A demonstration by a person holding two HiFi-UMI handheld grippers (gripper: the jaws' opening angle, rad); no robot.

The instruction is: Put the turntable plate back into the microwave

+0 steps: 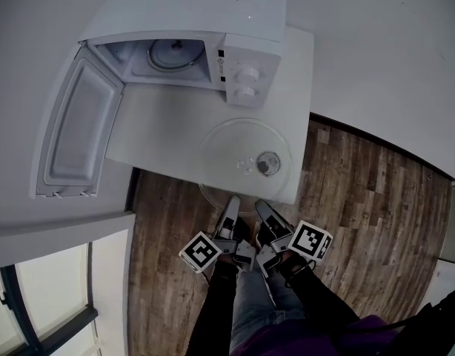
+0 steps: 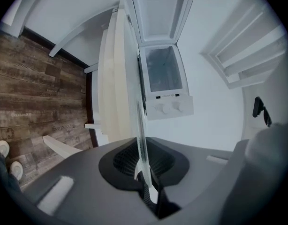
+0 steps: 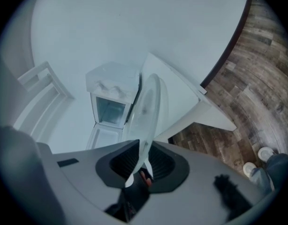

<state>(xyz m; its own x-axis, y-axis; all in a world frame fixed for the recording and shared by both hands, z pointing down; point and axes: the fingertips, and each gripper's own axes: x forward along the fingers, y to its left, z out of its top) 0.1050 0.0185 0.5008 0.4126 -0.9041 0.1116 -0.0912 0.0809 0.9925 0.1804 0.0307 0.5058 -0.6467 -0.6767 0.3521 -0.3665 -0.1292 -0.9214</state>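
Observation:
The clear glass turntable plate (image 1: 235, 145) lies flat on the white table (image 1: 157, 136), its near rim hanging over the front edge. Both grippers meet at that rim: my left gripper (image 1: 231, 202) and my right gripper (image 1: 262, 207), side by side. In the left gripper view the plate (image 2: 140, 121) runs edge-on into the left gripper (image 2: 145, 175), whose jaws pinch the rim. In the right gripper view the plate (image 3: 147, 108) sits the same way in the right gripper (image 3: 140, 168). The white microwave (image 1: 238, 50) stands behind with its cavity (image 1: 164, 56) open.
The microwave door (image 1: 75, 136) swings out wide to the left, over the table's left side. The control knobs (image 1: 247, 82) face the plate. Wooden floor (image 1: 361, 221) lies below and to the right of the table. White walls stand behind.

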